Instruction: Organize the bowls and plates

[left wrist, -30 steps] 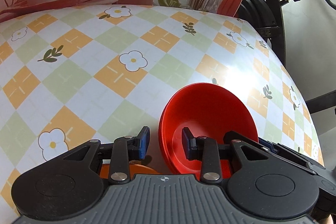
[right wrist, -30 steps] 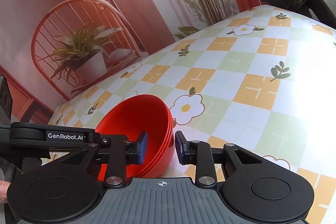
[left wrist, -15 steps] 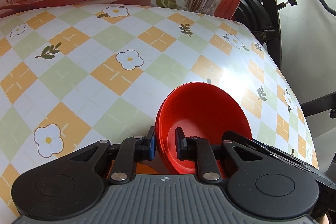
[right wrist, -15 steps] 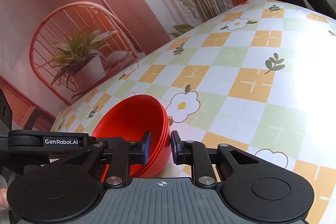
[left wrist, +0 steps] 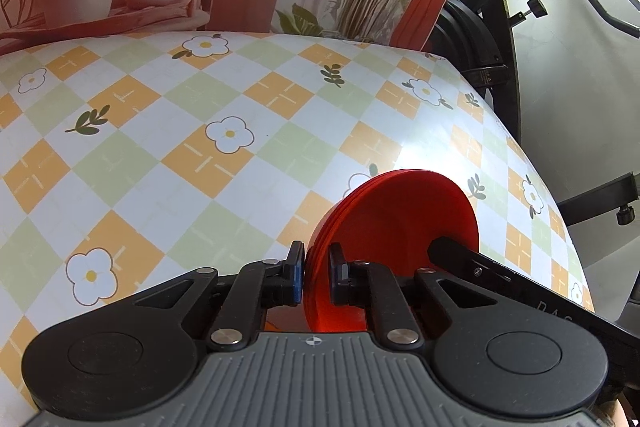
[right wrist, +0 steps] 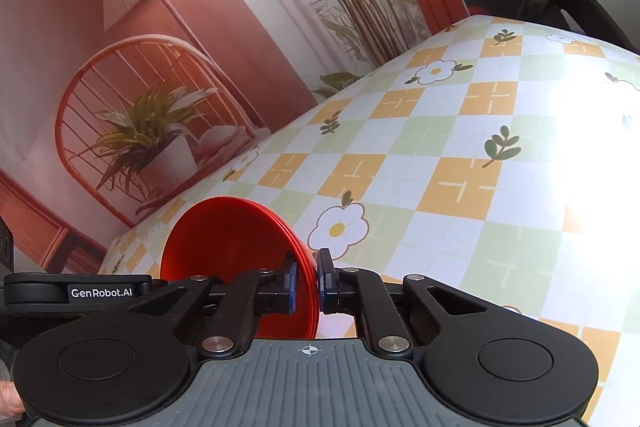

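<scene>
A stack of nested red bowls [left wrist: 400, 219] hangs above the flower-patterned table [left wrist: 160, 155], held from two sides. My left gripper [left wrist: 317, 275] is shut on the near rim, one pad inside and one outside. In the right wrist view the same red bowls [right wrist: 224, 239] show their hollow side, and my right gripper [right wrist: 308, 281] is shut on the opposite rim. The other gripper's black body crosses each view: the right one [left wrist: 480, 271], the left one [right wrist: 80, 291]. The bowls' underside is hidden.
Something orange [left wrist: 276, 323] shows just below the left gripper's fingers, mostly hidden. A black metal stand [left wrist: 480, 39] is beyond the table's far right corner. A printed backdrop with plants [right wrist: 160, 131] runs along the far edge. A hand [right wrist: 8, 399] shows at the lower left.
Both grippers have gone from open around the bowls' rims to shut on them. The stack has since risen off the table and tipped, so its rims now look edge-on.
</scene>
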Tool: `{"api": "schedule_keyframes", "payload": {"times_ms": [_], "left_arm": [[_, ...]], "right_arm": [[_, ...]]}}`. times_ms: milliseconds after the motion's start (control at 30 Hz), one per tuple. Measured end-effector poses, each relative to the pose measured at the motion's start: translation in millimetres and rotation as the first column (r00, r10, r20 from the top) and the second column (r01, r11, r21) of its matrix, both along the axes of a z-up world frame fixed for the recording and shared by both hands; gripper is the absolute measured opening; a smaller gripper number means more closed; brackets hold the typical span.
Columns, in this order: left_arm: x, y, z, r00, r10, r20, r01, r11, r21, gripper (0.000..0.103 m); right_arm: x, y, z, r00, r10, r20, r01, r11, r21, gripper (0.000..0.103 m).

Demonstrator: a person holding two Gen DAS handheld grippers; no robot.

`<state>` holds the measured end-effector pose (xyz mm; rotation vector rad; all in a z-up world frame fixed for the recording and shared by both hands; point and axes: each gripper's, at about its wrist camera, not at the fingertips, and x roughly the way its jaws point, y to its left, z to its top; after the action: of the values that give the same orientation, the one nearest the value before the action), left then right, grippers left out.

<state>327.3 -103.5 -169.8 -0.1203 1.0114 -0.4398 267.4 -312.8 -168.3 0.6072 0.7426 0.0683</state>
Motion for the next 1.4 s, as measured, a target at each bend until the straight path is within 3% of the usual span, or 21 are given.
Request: {"api": "schedule_keyframes", "payload": {"times_ms": [667,1067,1400], "left_arm": [[-46.4,49.8,47.5,0.990,0.098,0.098,-0.092,0.994,-0.065,0.013],[-75.0,97.9,35.5,0.983,0.173,0.068,-0.171,0.985,-0.027,0.013],[-84.2,109.6,19.8,0.981,0.188,0.046,-0.188,0.982,-0.017,0.013]], "right_arm": [[-18.9,47.6,55.4,0.994,0.078,0.074,-0.076,0.997,-0.028,0.009],[-24.4,102.6,45.3,0.981,0.192,-0.040,-0.192,0.981,0.004,0.009],[-27.0,118.5,36.7,0.969,0.218,-0.116,-0.219,0.976,0.009,0.009]]}}
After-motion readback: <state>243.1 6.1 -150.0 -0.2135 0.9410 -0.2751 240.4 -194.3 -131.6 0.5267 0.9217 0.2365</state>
